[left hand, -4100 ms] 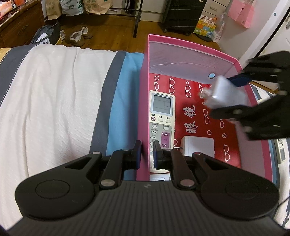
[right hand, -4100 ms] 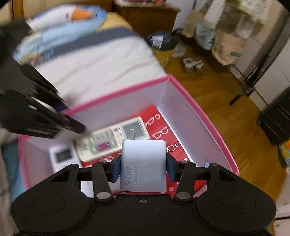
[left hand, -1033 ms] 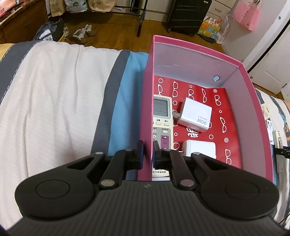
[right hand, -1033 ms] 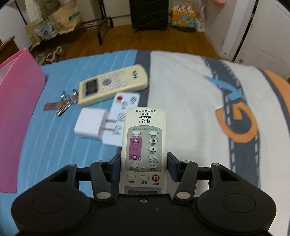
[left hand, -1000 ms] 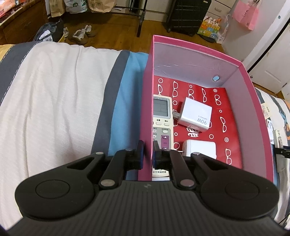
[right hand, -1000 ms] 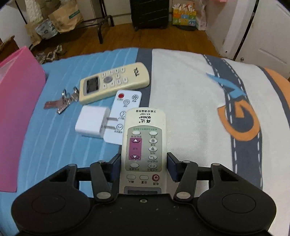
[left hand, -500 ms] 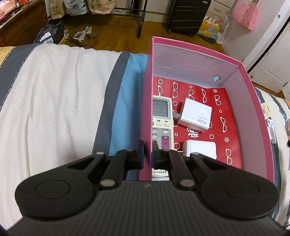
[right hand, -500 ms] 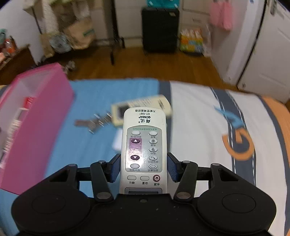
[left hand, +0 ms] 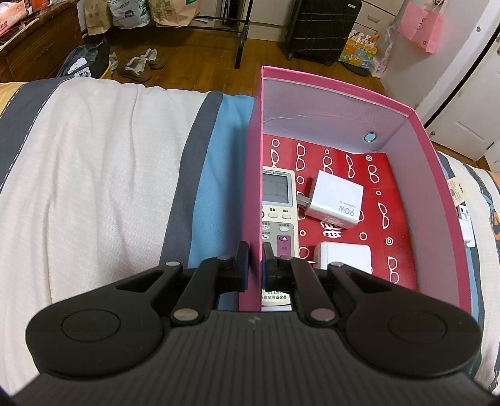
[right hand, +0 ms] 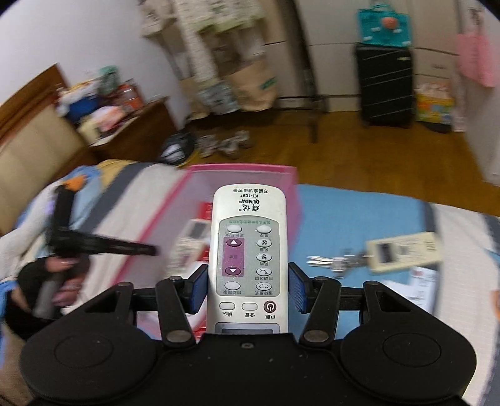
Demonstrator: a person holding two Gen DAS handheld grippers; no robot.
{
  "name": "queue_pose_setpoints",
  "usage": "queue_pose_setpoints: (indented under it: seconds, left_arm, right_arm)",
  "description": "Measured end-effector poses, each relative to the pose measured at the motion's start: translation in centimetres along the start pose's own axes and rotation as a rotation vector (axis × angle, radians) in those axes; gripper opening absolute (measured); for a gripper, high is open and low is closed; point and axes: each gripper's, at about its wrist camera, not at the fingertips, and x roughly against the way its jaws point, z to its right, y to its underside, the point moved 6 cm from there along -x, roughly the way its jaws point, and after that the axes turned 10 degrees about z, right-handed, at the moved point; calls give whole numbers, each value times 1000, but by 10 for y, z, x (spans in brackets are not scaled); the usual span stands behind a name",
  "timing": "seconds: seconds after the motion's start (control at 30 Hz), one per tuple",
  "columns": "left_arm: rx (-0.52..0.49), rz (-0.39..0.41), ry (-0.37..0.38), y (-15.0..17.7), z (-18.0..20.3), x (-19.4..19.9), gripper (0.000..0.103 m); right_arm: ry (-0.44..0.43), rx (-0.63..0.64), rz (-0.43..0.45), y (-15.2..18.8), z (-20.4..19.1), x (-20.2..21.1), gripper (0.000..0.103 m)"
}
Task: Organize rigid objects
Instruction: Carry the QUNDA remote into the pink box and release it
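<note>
Remote (right hand: 249, 250), clamped between right jaws

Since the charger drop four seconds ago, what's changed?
The right gripper let go of the 90W charger, now in the pink box, took hold of a white remote and carries it toward the box. The left gripper still pinches the box wall.

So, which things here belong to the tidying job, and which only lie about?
Job:
pink box
white remote, in right gripper
90W charger
cream remote
keys
left gripper, pinching box wall

Lying about:
suitcase
shoes
paper bags
</note>
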Motion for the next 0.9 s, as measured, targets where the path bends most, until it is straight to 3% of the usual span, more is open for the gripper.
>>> queue_pose_setpoints:
  seconds: [0.17,0.27,0.47,0.6,0.73,0.9]
  left_arm:
    - [5,0,3,1,0,0,7]
    - [6,1,5,0,-1,0,7]
    - [18,3,16,0,-2,0,8]
    - [25,13,25,0,-3,2,8]
    - [25,22,22,-1,-2,1,8]
    - [25,25,23,0,-2,1,8]
  right_arm:
    - [-111,-20,-110,-3,-34,-32,58]
    - [-130,30,-182,-2,-50,-55,58]
    - [-150,240,-261,4,-69,-92,58]
    - [-159,534,-320,18,-77,-116,58]
    - [-268,643,-436,32,-86,-136,58]
    - [-435,735,-502,52,-110,-150,58]
